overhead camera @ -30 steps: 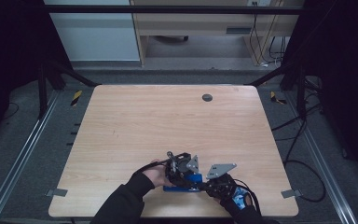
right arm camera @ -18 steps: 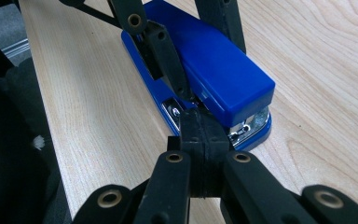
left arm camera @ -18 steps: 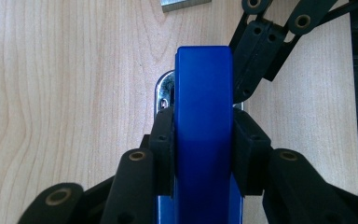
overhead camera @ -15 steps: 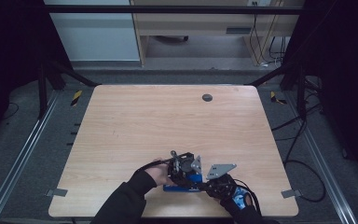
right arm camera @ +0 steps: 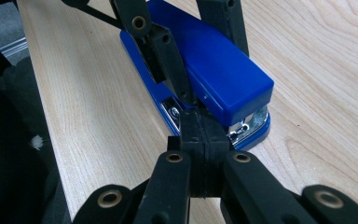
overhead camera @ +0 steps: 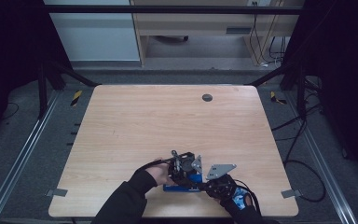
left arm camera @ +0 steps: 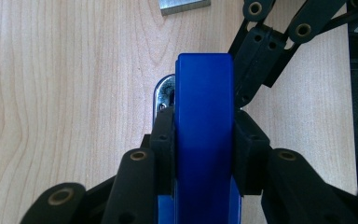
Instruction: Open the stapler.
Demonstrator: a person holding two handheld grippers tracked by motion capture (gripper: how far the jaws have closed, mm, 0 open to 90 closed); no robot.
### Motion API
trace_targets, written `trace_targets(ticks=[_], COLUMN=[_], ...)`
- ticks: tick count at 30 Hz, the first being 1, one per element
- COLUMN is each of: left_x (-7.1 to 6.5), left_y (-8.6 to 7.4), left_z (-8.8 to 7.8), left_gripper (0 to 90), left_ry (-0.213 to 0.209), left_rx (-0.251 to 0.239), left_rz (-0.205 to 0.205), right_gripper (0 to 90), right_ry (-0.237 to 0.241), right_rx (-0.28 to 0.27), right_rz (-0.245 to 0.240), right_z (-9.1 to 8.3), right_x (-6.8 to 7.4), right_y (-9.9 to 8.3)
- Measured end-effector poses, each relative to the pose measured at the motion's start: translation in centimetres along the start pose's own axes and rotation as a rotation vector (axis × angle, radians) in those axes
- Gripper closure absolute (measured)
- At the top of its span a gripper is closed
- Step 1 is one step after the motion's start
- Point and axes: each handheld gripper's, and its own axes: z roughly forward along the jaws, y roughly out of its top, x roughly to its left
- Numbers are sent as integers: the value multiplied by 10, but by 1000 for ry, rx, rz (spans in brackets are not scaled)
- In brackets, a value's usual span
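Nothing has shifted in the last second — the left gripper (left arm camera: 204,133) still pinches the blue stapler (left arm camera: 204,93) while the right gripper (right arm camera: 204,135), pressed together, rests at its front end — so the hold looks settled.

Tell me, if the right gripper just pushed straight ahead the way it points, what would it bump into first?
Most likely the blue stapler. The right gripper, jaws shut, points at its front end and looks to be at or touching it already, beside the left gripper clamped on the stapler.
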Motion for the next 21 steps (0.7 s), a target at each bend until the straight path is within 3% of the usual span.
trace_targets(ticks=[14, 21], left_x=[-1, 0], left_y=[0, 0], left_z=[-1, -2], left_gripper=[646, 655], left_ry=[-6, -11], left_rx=[7, 6], left_rz=[-24, -27], right_gripper=[900, 900], right_ry=[14, 1], right_rx=[-7, -6], right_rz=[15, -4], right_z=[0, 0], right_x=[-2, 0], right_y=[-1, -1])
